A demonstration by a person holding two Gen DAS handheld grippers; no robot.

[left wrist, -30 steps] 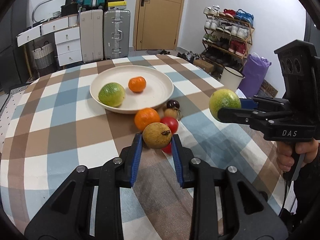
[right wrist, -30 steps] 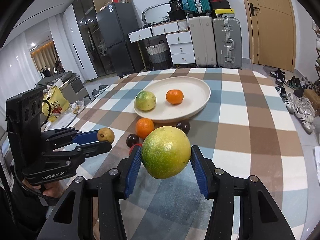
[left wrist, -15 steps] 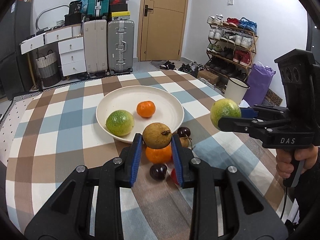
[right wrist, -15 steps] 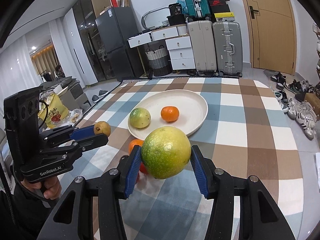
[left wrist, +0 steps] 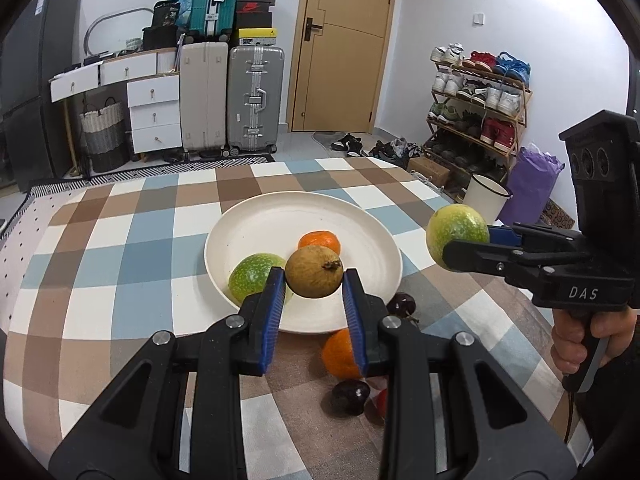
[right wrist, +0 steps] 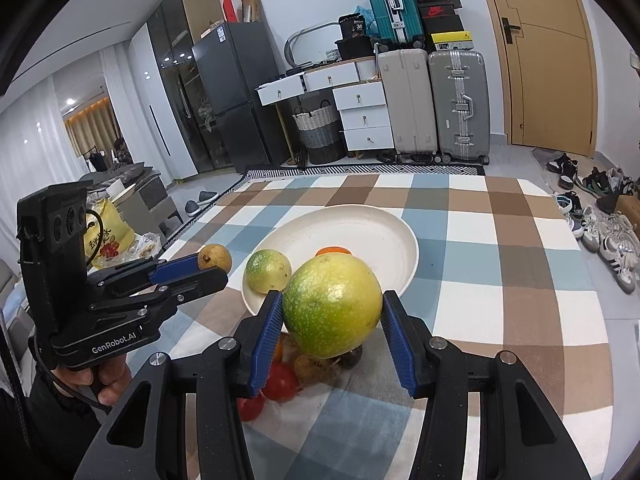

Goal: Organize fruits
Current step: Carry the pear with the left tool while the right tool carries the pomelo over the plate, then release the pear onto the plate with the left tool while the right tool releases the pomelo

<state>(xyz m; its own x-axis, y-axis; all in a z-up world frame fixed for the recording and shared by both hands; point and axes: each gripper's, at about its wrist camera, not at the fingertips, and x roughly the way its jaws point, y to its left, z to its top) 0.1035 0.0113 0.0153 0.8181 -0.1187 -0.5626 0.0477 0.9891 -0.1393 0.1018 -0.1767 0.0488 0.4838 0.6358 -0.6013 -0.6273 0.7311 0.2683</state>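
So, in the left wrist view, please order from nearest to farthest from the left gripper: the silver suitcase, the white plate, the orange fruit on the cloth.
From the left gripper:
1. Orange fruit on the cloth, just below its fingers.
2. White round plate, ahead on the table.
3. Silver hard suitcase, far back by the wall.

right gripper: clamps green-yellow fruit | left gripper: grips small brown fruit | white plate: behind

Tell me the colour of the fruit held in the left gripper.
Brownish tan, with a dark stem stub. The fruit in the left gripper shows best in the left wrist view.
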